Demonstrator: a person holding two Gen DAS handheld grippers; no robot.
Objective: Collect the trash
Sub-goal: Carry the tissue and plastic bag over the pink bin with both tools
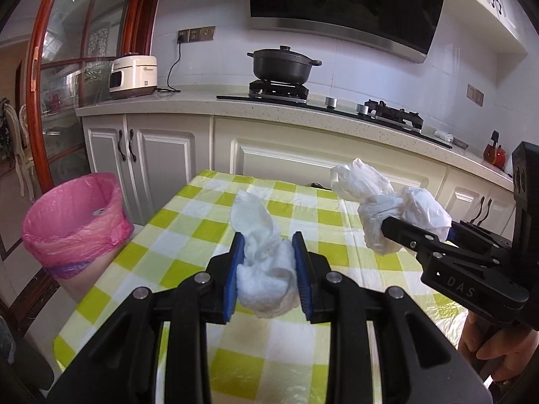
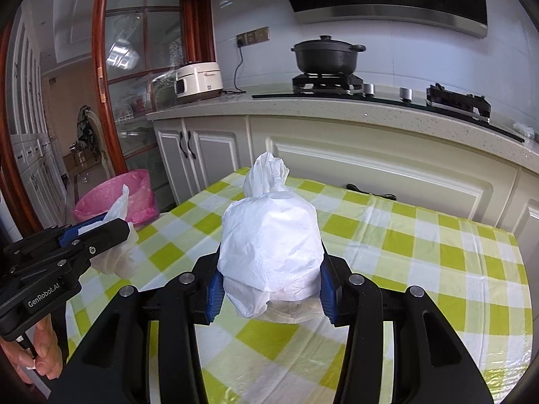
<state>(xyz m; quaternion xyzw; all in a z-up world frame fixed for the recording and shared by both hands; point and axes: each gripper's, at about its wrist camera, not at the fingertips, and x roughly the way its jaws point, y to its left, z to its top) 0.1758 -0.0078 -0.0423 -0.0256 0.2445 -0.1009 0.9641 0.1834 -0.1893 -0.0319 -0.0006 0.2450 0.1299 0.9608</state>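
My left gripper [image 1: 268, 269] is shut on a crumpled white paper towel [image 1: 262, 269] and holds it above the green-checked table [image 1: 188, 222]. My right gripper [image 2: 269, 289] is shut on a bigger wad of white tissue [image 2: 269, 245], also above the table. The right gripper with its wad [image 1: 401, 219] shows at the right of the left wrist view. The left gripper with its towel [image 2: 114, 235] shows at the left of the right wrist view. A bin lined with a pink bag [image 1: 72, 222] stands on the floor off the table's left edge; it also shows in the right wrist view [image 2: 134, 195].
A kitchen counter [image 1: 202, 104] with white cabinets runs behind the table. On it stand a rice cooker [image 1: 133, 75], a black pot [image 1: 283, 64] on the stove, and a red kettle [image 1: 494, 153]. A glass door with a red frame [image 1: 37, 67] is at the left.
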